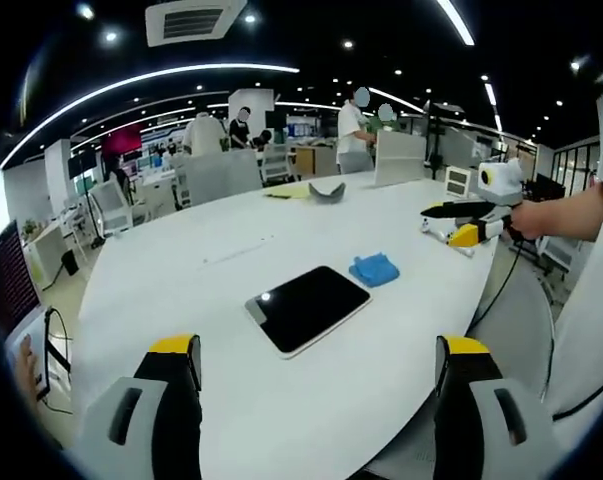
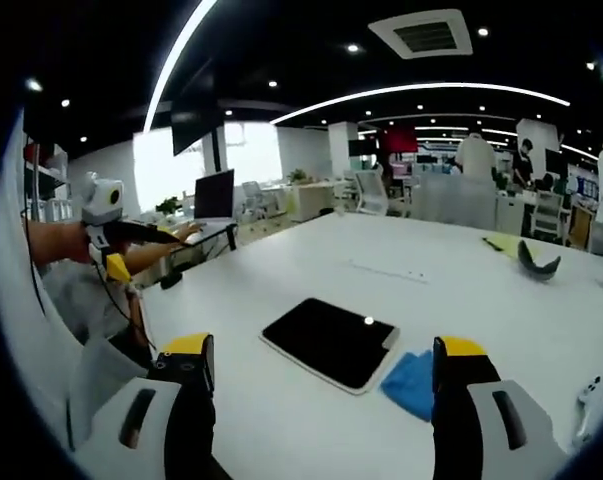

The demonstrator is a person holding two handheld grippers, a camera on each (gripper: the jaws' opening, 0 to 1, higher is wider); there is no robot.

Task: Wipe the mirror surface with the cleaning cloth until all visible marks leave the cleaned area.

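Status: the wiping has not begun; this is the approach stage, before any pickup. The mirror point(image 1: 307, 309), a dark, glossy rectangular panel with a pale edge, lies flat on the white worktop point(image 1: 231, 250) near its front edge, reflecting a ceiling light as a small bright spot. The cleaning cloth point(image 1: 374, 269), blue and crumpled, lies just beside one short end of the mirror; in the right gripper view it sits at the near corner of the mirror point(image 2: 331, 341), with the cloth point(image 2: 413, 384) close to or touching that corner, contact not confirmable. Left claw point(image 1: 316, 362): jaws spread wide, nothing between them, held above the worktop short of the mirror. Right claw point(image 2: 321, 362): jaws likewise spread and empty, aimed at the mirror and cloth. No marks on the mirror surface can be made out at this range. Further off on the worktop lie a dark curved object point(image 1: 327, 190) and a yellow sheet point(image 1: 286, 191). Assessment: the next move calls for one claw to descend on the cloth and pinch a raised fold, the right claw appearing better placed, while the other may steady the mirror against sliding.
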